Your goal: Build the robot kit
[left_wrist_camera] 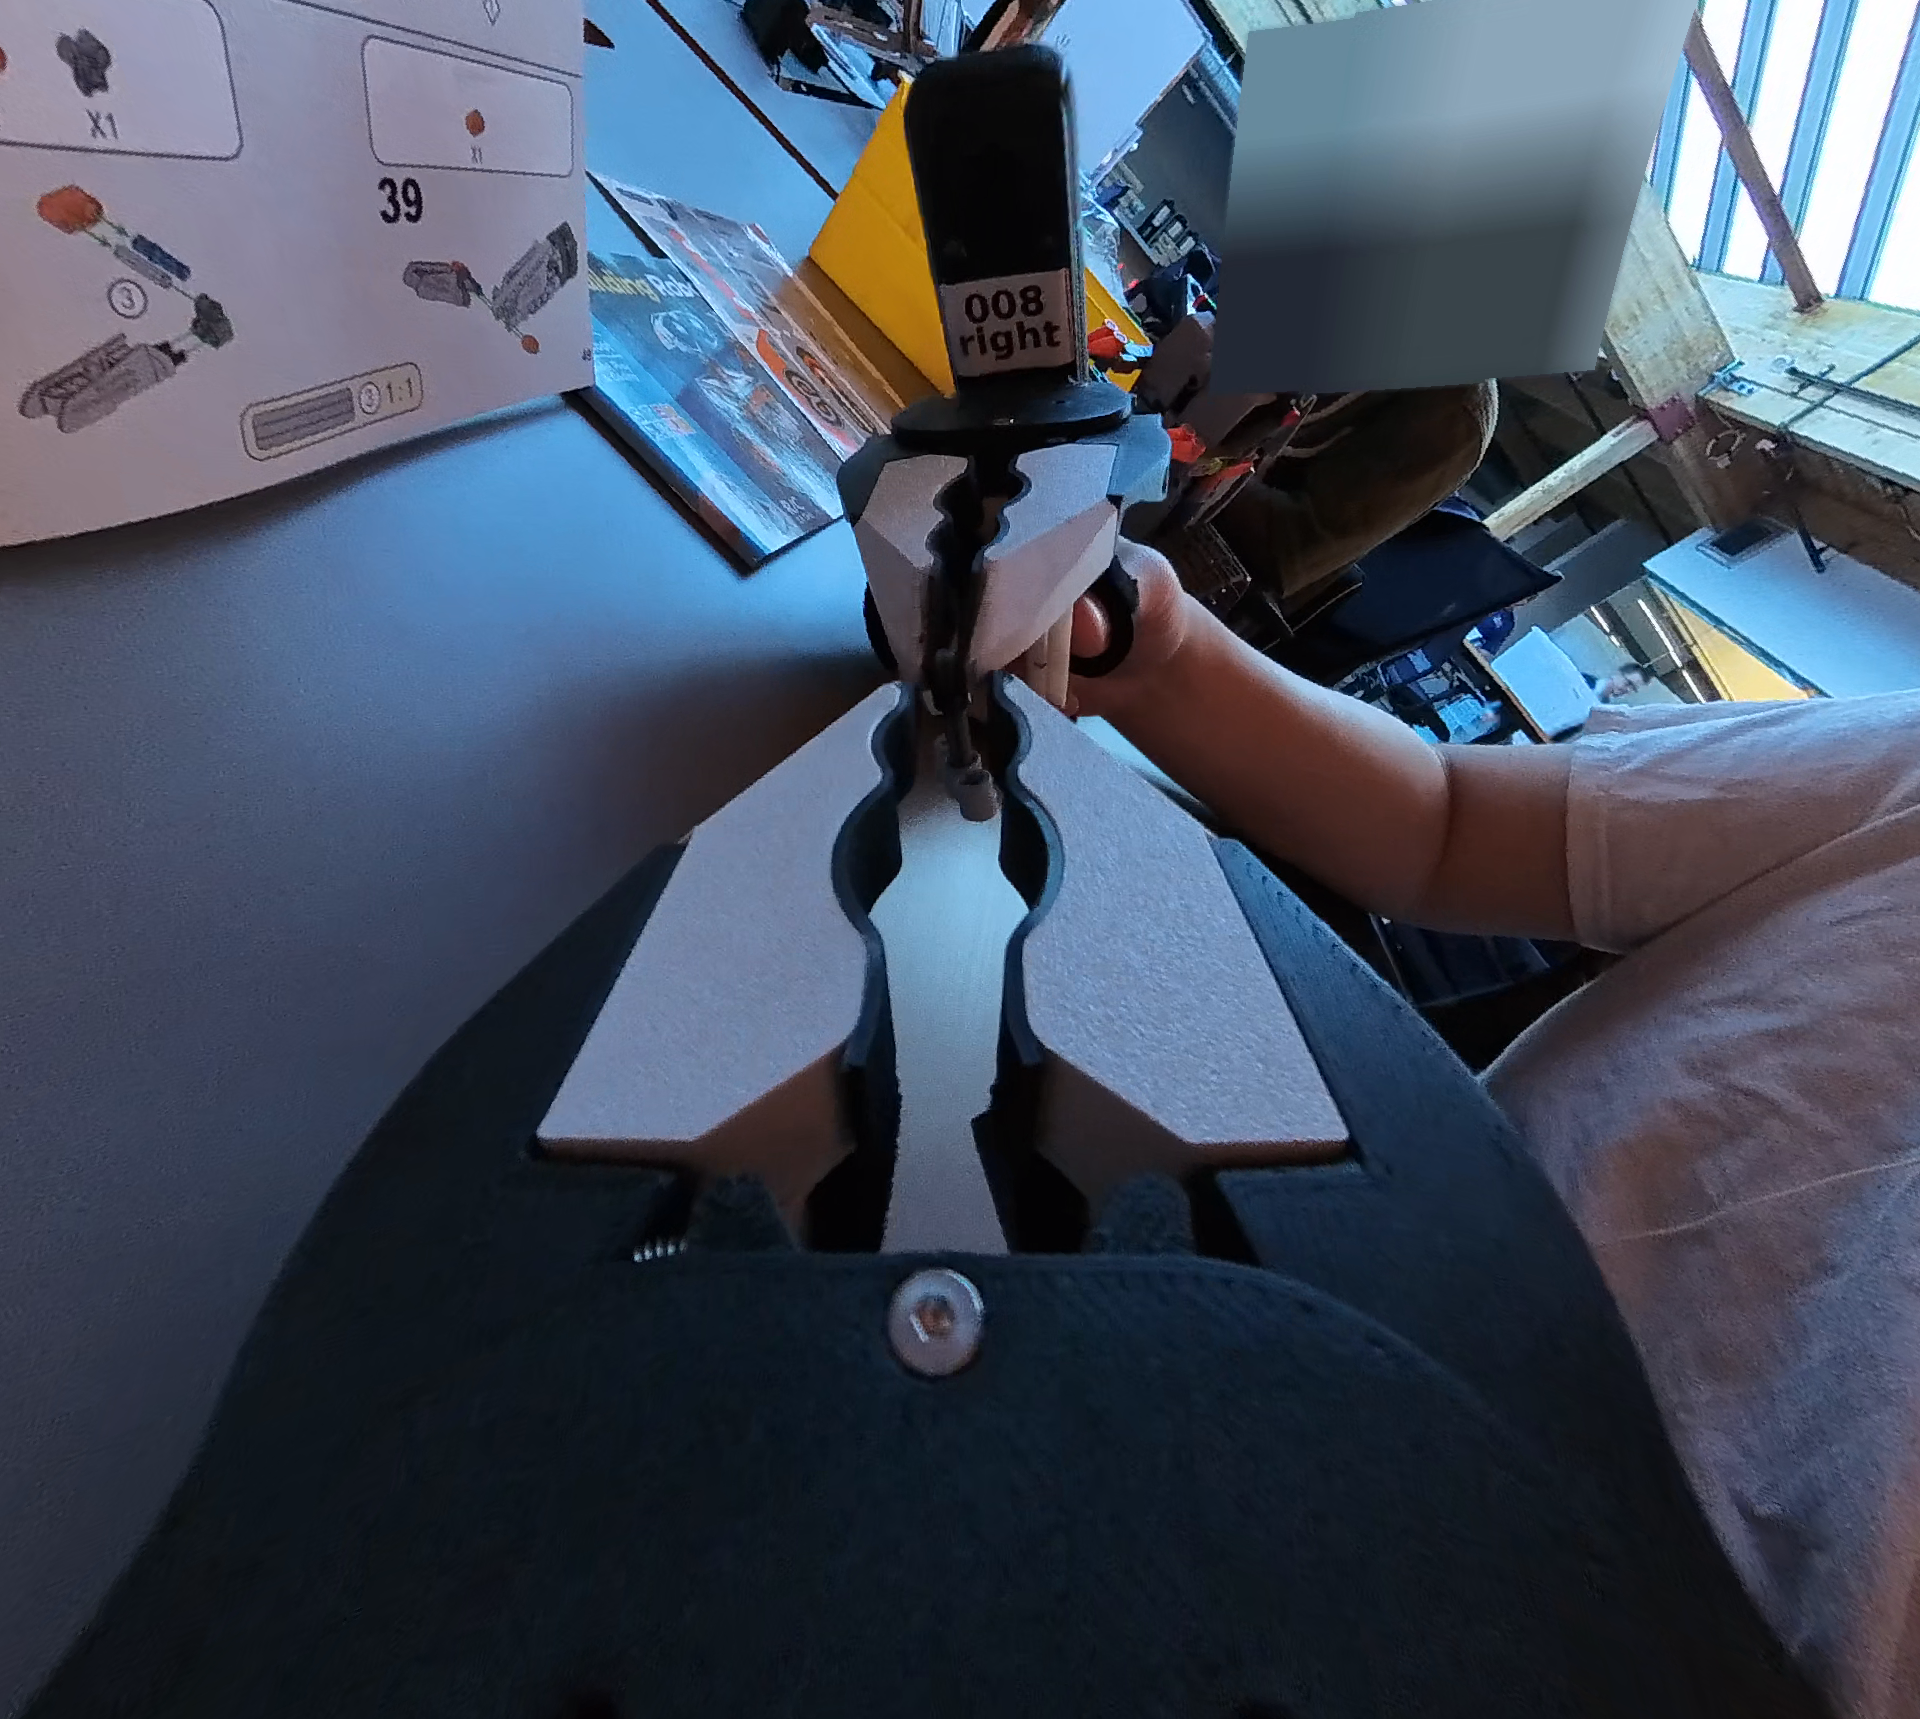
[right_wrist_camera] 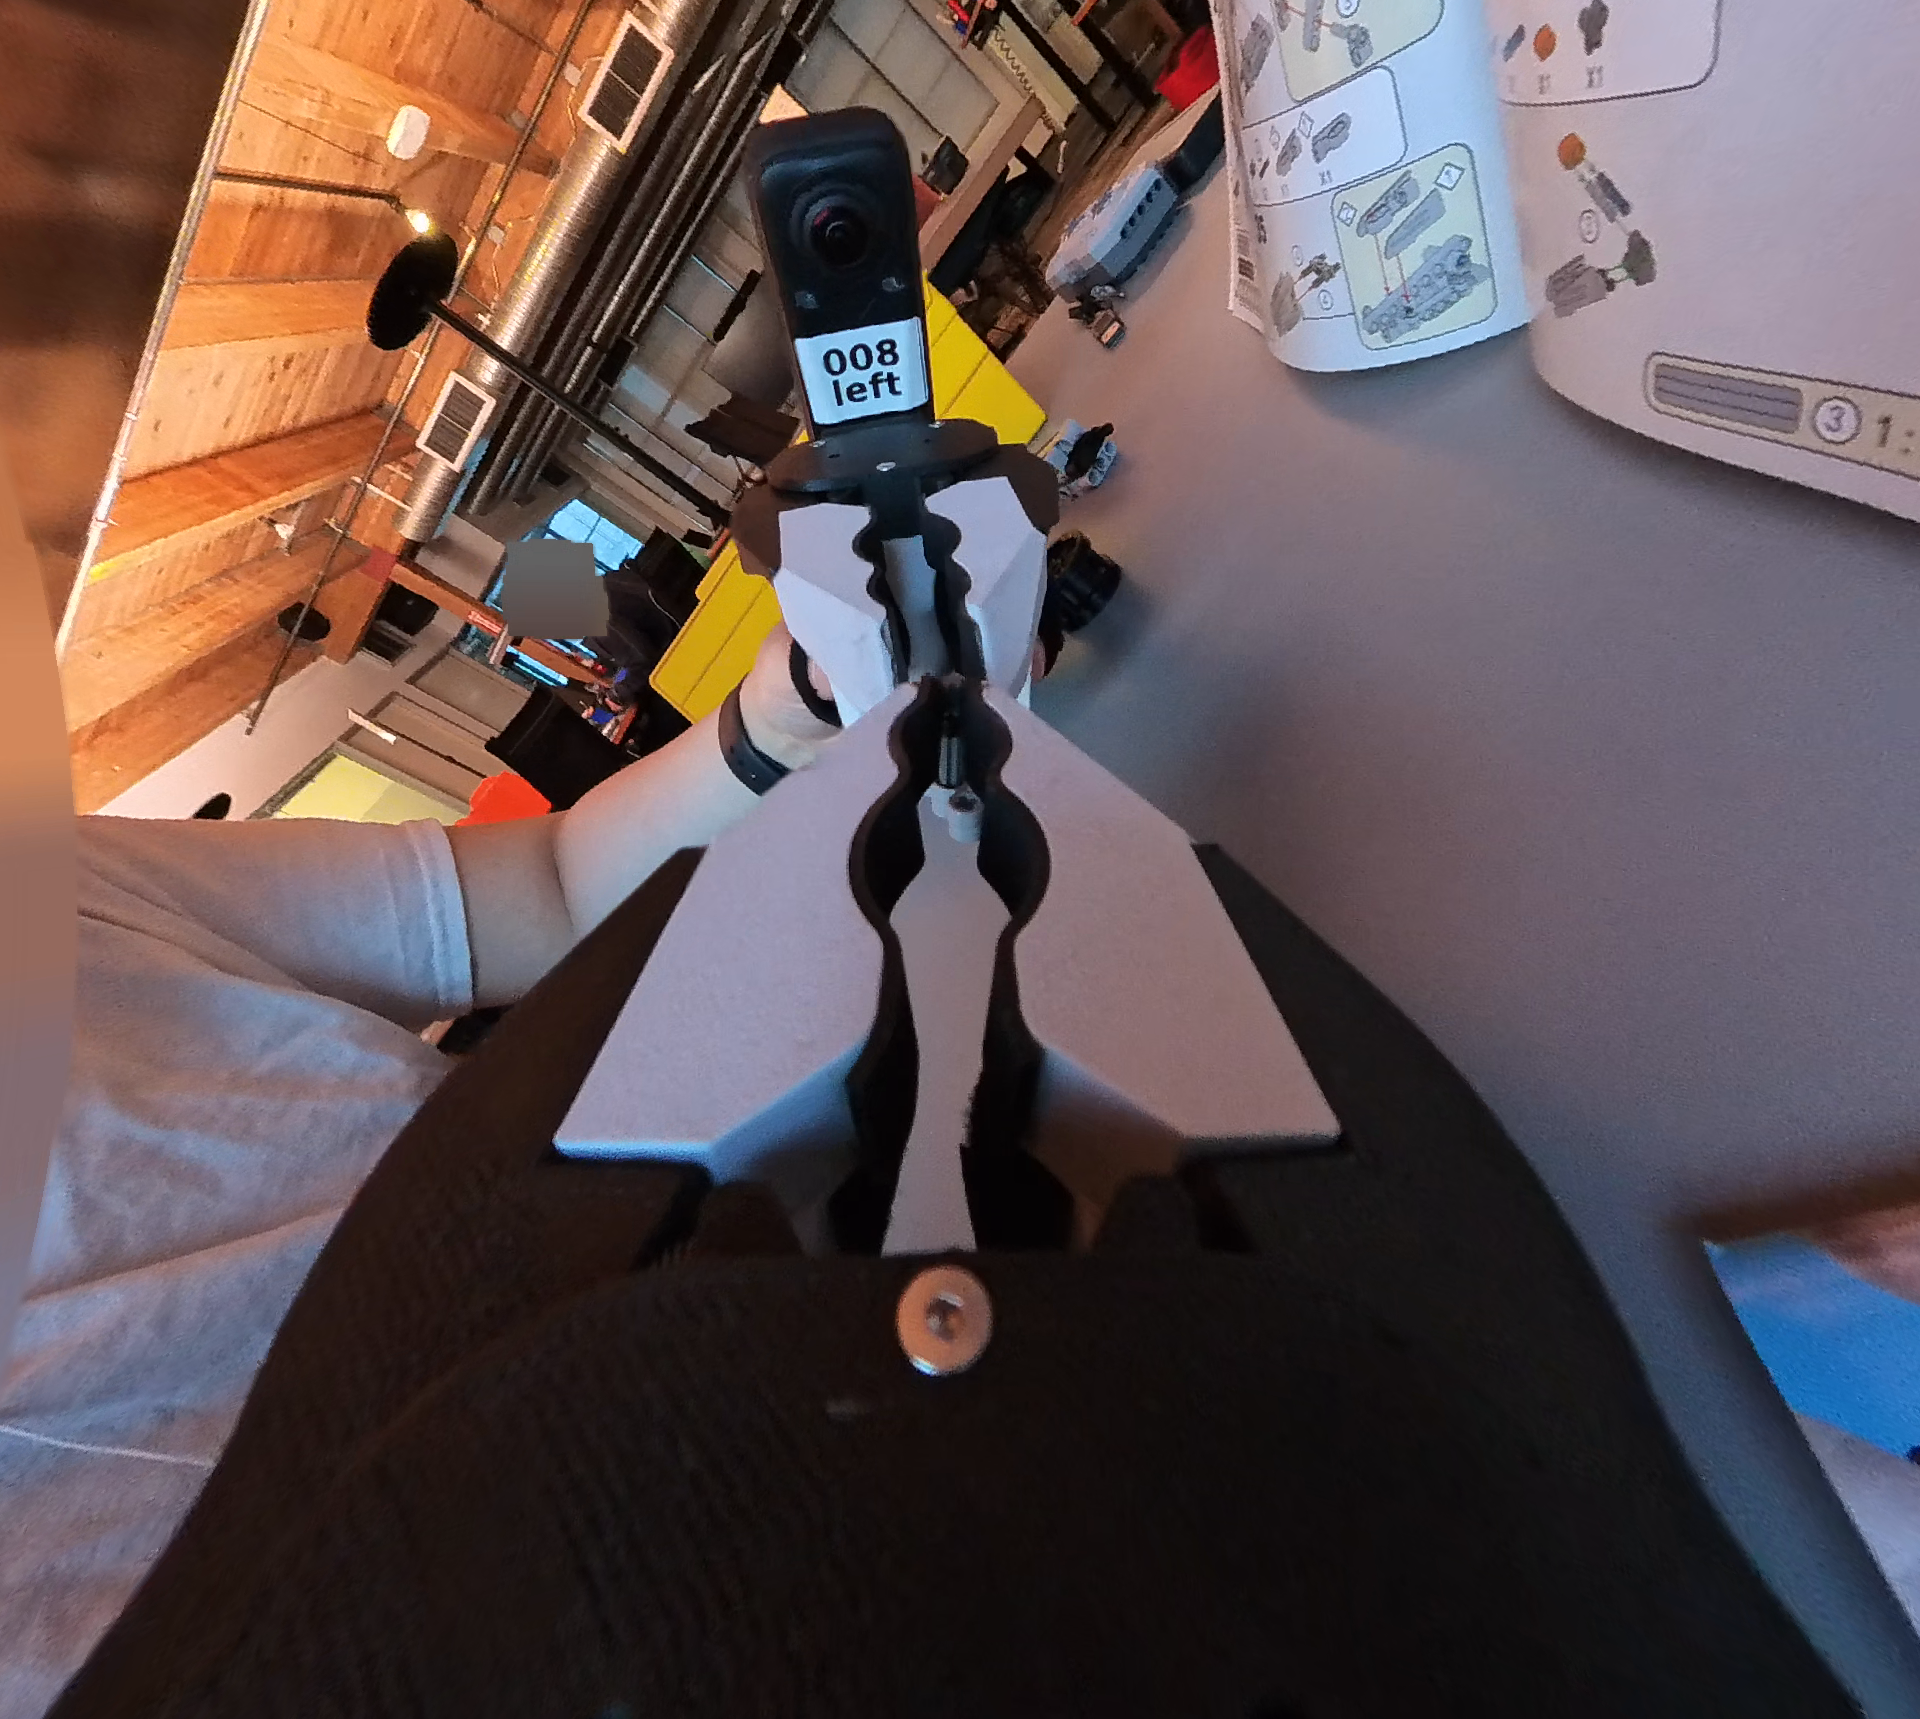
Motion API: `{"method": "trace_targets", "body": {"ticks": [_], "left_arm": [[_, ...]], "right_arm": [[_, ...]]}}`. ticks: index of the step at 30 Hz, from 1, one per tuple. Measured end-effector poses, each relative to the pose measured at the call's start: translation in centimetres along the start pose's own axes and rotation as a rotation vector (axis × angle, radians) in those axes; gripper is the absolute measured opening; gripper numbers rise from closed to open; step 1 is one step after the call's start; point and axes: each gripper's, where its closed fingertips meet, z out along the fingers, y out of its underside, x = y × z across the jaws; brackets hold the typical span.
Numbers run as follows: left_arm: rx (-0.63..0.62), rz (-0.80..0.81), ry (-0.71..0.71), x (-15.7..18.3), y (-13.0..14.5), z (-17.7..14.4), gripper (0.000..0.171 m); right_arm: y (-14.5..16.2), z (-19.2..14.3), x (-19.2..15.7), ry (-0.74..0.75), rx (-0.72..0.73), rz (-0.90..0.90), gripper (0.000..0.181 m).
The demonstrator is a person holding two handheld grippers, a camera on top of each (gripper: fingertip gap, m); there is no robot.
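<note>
My left gripper (left_wrist_camera: 951, 719) and right gripper (right_wrist_camera: 951, 695) meet tip to tip above the grey table (left_wrist_camera: 312, 786). Both are shut on one thin part: a black rod (left_wrist_camera: 958, 589) with a small grey connector (left_wrist_camera: 975, 799). In the left wrist view the rod runs through the right gripper (left_wrist_camera: 951, 667) and the connector lies between my left fingers (left_wrist_camera: 790, 890). In the right wrist view a black rod (right_wrist_camera: 951, 753) and a pale connector (right_wrist_camera: 961, 812) sit inside the right jaws, and the left gripper (right_wrist_camera: 935, 672) faces me. I cannot tell whether the connector is one piece or two.
An open instruction booklet (left_wrist_camera: 260, 163) lies on the table, and it also shows in the right wrist view (right_wrist_camera: 1662, 163). A printed box (left_wrist_camera: 717, 360) and a yellow bin (left_wrist_camera: 873, 235) lie beyond. A black wheel (right_wrist_camera: 1081, 578) and small loose parts (right_wrist_camera: 1081, 448) sit near the left gripper. A person's arms hold both grippers. Less than 4 cm separates the two grippers' tips.
</note>
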Motion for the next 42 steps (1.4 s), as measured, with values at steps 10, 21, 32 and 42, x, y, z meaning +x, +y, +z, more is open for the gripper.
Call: {"method": "trace_targets", "body": {"ticks": [10, 21, 32, 42], "left_arm": [[0.011, 0.031, -0.043, -0.3, -0.2, 0.0, 0.004], [0.061, -0.060, -0.067, -0.9, -0.6, 0.0, 0.004], [0.054, -0.075, -0.077, -1.2, -0.4, 0.0, 0.003], [0.124, -0.133, 0.011, -0.7, -1.4, -0.4, 0.015]], "right_arm": [[-0.4, 0.0, 0.3, 0.027, 0.035, 0.004, 0.003], [-0.9, 0.0, 0.8, 0.088, 0.080, -0.007, 0.003], [-1.0, 0.0, 1.2, 0.110, 0.089, 0.017, 0.003], [-1.3, -0.2, 1.0, 0.066, 0.115, 0.068, 0.003]]}}
